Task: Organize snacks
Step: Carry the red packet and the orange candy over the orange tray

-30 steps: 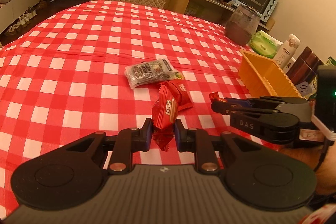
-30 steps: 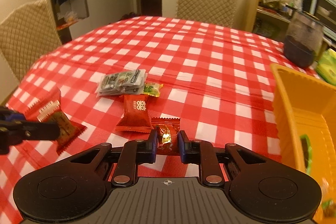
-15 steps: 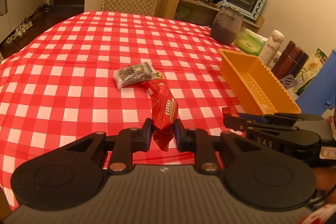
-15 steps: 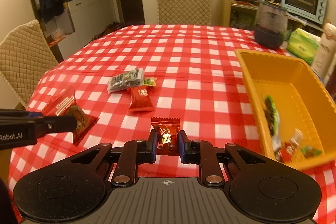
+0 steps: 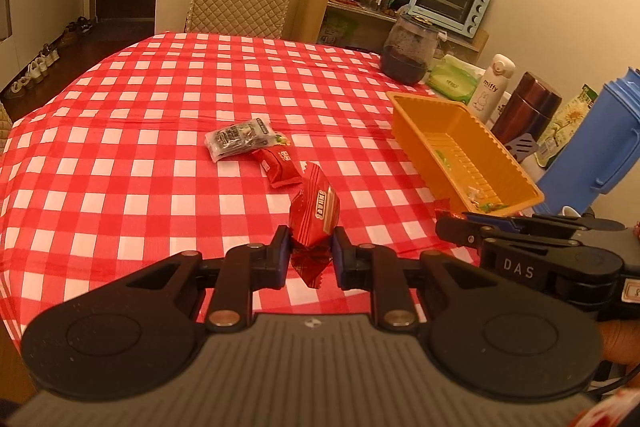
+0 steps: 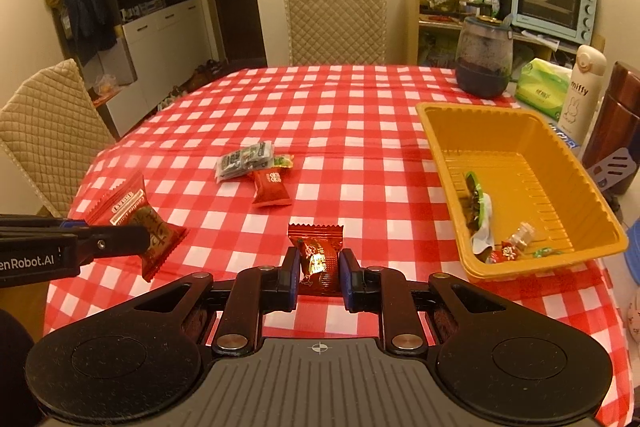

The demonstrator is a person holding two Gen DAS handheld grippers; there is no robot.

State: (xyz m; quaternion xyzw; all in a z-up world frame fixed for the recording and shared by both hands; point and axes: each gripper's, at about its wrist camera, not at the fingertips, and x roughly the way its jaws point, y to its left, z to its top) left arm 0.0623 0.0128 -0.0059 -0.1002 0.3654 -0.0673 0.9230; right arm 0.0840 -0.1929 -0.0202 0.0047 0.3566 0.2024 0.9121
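My left gripper (image 5: 308, 247) is shut on a red snack packet (image 5: 314, 213), held above the checked tablecloth; the same packet (image 6: 134, 217) shows at the left of the right wrist view. My right gripper (image 6: 319, 265) is shut on a small red candy packet (image 6: 318, 253) with a gold patch. Its fingers (image 5: 460, 227) reach in from the right in the left wrist view. An orange tray (image 6: 560, 163) to the right holds several small wrapped snacks. On the cloth lie a red packet (image 6: 271, 187), a clear grey packet (image 6: 244, 161) and a small green one (image 6: 284, 160).
Beyond the orange tray (image 5: 492, 147) stand a dark glass jar (image 6: 484, 59), a green tissue pack (image 6: 542, 87), a white bottle (image 6: 580, 89), a brown flask (image 6: 616, 123) and a blue jug (image 5: 600, 143). Quilted chairs (image 6: 336, 23) stand at the far and left sides.
Both grippers have risen and drawn back with their packets, so more of the table and the orange tray now shows. The loose packets on the cloth have stayed put.
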